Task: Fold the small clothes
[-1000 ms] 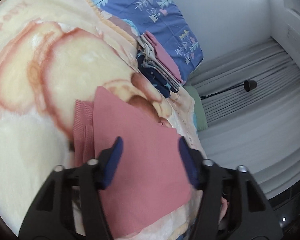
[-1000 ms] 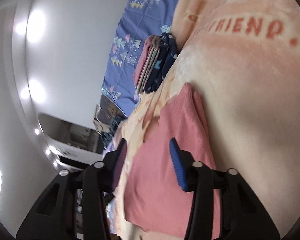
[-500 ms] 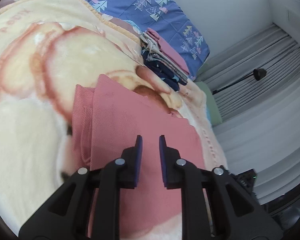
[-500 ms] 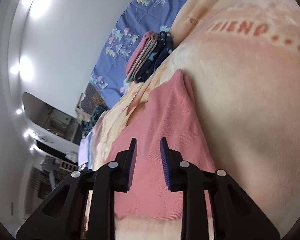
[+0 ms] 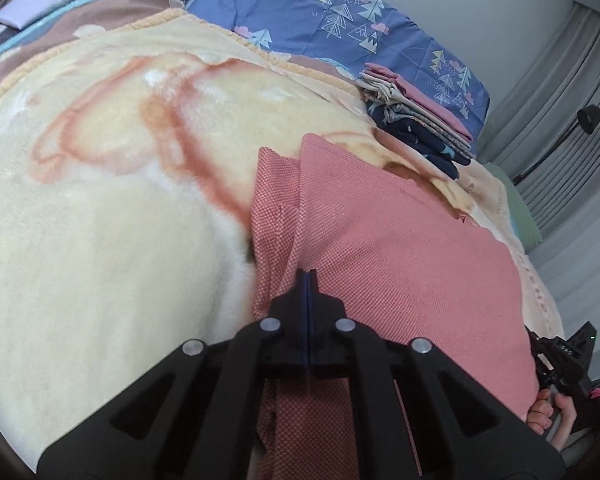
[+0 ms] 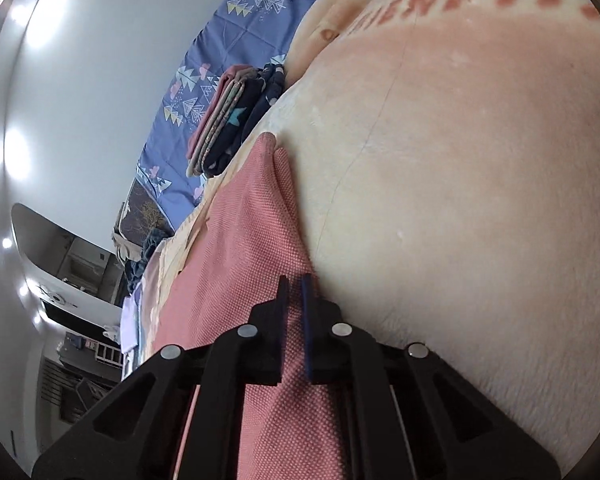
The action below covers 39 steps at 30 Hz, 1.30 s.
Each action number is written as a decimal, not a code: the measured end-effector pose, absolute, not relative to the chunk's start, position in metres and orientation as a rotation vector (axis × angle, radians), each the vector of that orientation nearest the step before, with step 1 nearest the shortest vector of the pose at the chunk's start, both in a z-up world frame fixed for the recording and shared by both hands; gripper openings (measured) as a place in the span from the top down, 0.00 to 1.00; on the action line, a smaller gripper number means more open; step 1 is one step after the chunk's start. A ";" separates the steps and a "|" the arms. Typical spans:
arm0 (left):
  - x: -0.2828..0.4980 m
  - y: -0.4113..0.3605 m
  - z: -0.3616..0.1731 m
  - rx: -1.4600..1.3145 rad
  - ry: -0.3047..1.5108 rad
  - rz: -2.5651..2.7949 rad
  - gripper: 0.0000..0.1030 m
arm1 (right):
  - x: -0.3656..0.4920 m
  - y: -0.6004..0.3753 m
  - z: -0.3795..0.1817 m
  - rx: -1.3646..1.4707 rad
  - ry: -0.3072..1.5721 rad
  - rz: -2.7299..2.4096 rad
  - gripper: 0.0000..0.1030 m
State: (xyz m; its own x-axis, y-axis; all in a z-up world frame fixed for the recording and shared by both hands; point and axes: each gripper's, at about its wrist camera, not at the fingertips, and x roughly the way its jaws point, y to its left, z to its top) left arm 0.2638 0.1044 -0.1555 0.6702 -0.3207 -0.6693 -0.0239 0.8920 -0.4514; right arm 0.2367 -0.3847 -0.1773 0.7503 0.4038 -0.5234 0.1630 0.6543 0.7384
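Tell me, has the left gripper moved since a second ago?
Yes. The left gripper has come down onto the pink cloth, nearer its left fold, and shut.

We look from both wrist cameras, close over the pink garment, down along the fingers toward the stack of folded clothes beyond it; both views share that garment, the stack and the cream blanket.
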 end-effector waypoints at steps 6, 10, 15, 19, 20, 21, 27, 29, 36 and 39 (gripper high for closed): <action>0.246 0.120 -0.149 -0.432 0.792 0.008 0.86 | 0.215 -0.387 -0.168 0.930 0.699 0.194 0.82; 0.237 0.141 -0.148 -0.556 0.806 -0.069 0.86 | 0.188 -0.391 -0.159 0.994 0.693 0.239 0.79; 0.200 0.141 -0.130 -0.664 0.799 -0.167 0.59 | 0.160 -0.385 -0.152 1.106 0.693 0.342 0.75; 0.185 0.135 -0.121 -0.687 0.871 -0.240 0.49 | 0.144 -0.382 -0.145 1.094 0.742 0.316 0.73; 0.183 0.134 -0.122 -0.697 0.892 -0.260 0.49 | 0.140 -0.382 -0.144 1.089 0.750 0.308 0.73; 0.181 0.133 -0.122 -0.709 0.913 -0.279 0.49 | 0.135 -0.382 -0.143 1.089 0.760 0.298 0.72; 0.166 0.128 -0.136 -0.812 1.017 -0.369 0.43 | 0.108 -0.379 -0.150 1.162 0.815 0.268 0.54; 0.165 0.124 -0.140 -0.846 1.040 -0.397 0.41 | 0.103 -0.372 -0.155 1.198 0.844 0.278 0.45; 0.187 0.108 -0.160 -0.898 1.090 -0.366 0.38 | 0.116 -0.357 -0.170 1.229 0.876 0.210 0.40; 0.193 0.105 -0.160 -0.924 1.078 -0.348 0.35 | 0.124 -0.357 -0.169 1.236 0.837 0.177 0.40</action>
State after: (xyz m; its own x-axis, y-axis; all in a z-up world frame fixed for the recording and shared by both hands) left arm 0.1933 0.1054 -0.1598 0.4649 -0.6518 -0.5992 -0.1788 0.5938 -0.7845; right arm 0.1239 -0.3573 -0.1687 0.6982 0.5440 -0.4654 0.3095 0.3569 0.8814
